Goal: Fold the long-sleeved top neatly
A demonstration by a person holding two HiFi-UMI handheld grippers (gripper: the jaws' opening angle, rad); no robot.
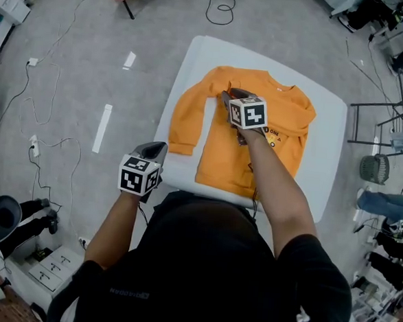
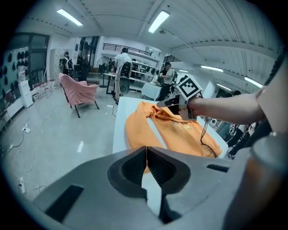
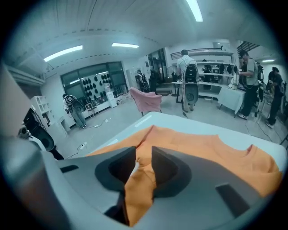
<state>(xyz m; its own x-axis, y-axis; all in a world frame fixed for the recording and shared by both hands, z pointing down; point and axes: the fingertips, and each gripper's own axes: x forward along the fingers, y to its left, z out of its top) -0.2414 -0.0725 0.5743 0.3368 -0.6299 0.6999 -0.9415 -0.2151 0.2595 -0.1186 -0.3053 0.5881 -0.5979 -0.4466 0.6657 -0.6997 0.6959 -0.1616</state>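
You seem to be letting go of the top point(image 1: 219, 158) — right gripper point(image 1: 228, 97) spread, cloth loose inside; left gripper point(image 1: 159, 147) pressed shut, empty. Next, pinch the flat sleeve point(image 1: 183, 124)

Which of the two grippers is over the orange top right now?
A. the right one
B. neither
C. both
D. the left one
A: in the head view the right gripper is over the top, with orange cloth between its parted jaws, while the left gripper hangs shut by the table edge, holding nothing.
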